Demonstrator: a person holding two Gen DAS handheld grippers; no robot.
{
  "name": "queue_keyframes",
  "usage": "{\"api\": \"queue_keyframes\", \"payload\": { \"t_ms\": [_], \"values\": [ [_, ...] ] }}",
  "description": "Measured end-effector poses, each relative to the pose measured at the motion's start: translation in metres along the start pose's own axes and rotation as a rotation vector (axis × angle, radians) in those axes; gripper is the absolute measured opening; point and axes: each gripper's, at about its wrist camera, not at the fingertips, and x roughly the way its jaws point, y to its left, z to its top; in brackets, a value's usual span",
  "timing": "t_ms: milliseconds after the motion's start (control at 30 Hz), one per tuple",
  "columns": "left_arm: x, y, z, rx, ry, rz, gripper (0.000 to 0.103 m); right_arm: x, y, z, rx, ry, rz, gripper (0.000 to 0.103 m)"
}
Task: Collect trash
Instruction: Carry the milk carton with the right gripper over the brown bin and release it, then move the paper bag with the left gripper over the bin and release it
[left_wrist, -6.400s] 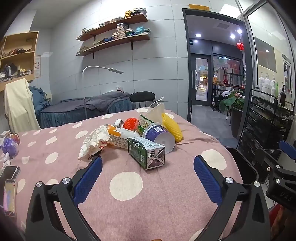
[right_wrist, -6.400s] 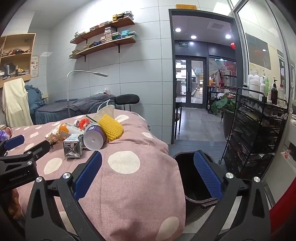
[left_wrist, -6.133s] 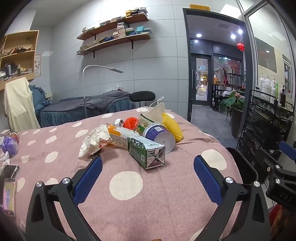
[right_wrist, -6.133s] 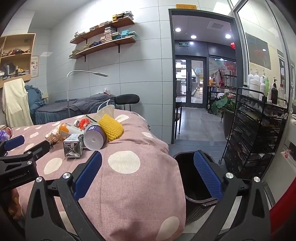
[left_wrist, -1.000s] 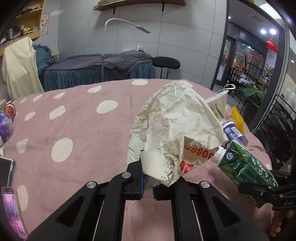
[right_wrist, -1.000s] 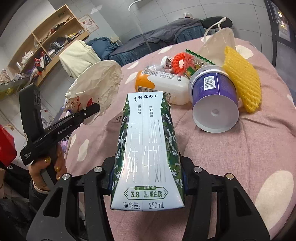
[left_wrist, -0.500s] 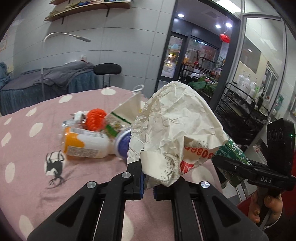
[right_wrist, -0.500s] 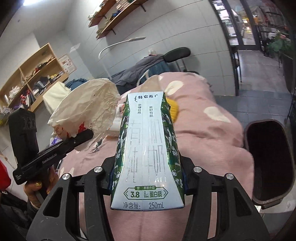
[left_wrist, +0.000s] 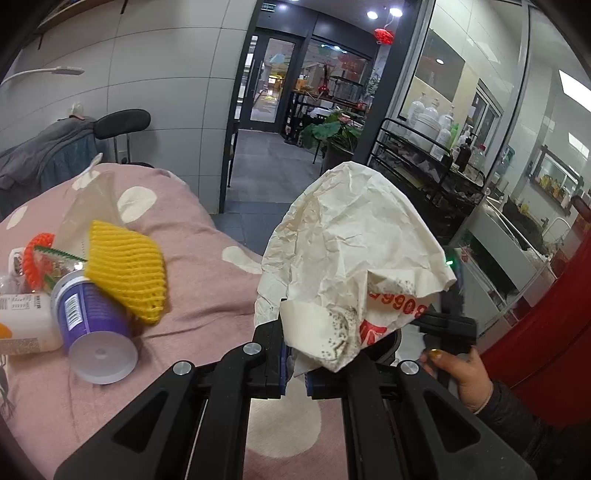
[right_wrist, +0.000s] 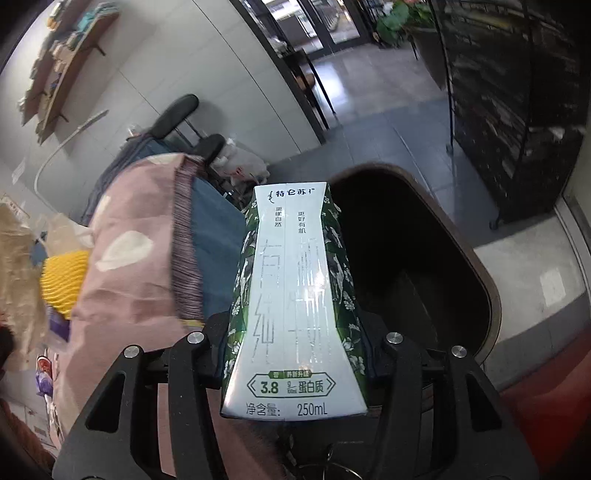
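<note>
My right claw is clamped on a green and white milk carton, held lengthwise. Its face reads "3.8" in a banner and "250mL" along the near edge, with Chinese characters above. Beyond the carton the dark mouth of the trash bin stands open on the grey floor; the carton's far end overlaps the bin's near rim from my view. To the left, the fringed edge of the pink polka-dot cover drops off with blue fabric below it, and a black wire rack stands past the bin on the right.

My left claw is pinched tight on a crumpled white paper wrapper; red digits on it, seen upside down, look like "9906", partly folded away. It hangs over the right edge of the bed, and the person's hand on the other tool shows just beyond.

On the cover at left lie a purple cup on its side with a barcode label, a yellow foam net leaning on it, a white bottle with small unreadable print, and an orange ring. The doorway and tiled floor beyond are open.
</note>
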Motion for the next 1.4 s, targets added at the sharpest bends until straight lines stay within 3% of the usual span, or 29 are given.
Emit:
{"api": "queue_keyframes", "payload": {
  "t_ms": [233,500,567,633,900,1033,1267,1400],
  "values": [
    [0.035,-0.022,0.003,0.028,0.073,-0.033,0.007,0.084,-0.039,-0.013,0.081,0.167,-0.089,0.051],
    [0.054,-0.024,0.0,0.04,0.134,-0.025,0.007,0.13,-0.055,-0.014,0.095,0.268,-0.18,0.052],
    [0.055,-0.023,-0.002,0.045,0.148,-0.027,0.007,0.131,-0.058,-0.014,0.11,0.268,-0.179,0.068],
    [0.059,-0.027,-0.001,0.054,0.16,-0.028,0.007,0.122,-0.055,-0.016,0.114,0.244,-0.177,0.073],
    [0.088,-0.043,0.003,0.075,0.232,-0.049,0.007,0.062,-0.056,-0.012,0.09,0.071,-0.163,0.077],
    [0.111,-0.055,0.005,0.095,0.28,-0.058,0.007,0.016,-0.06,-0.024,0.065,-0.045,-0.254,0.082],
    [0.153,-0.074,0.004,0.108,0.407,-0.076,0.007,-0.021,-0.083,-0.047,0.059,-0.112,-0.409,0.084],
    [0.176,-0.08,-0.001,0.124,0.461,-0.051,0.007,-0.038,-0.096,-0.058,0.086,-0.146,-0.426,0.084]
  ]
}}
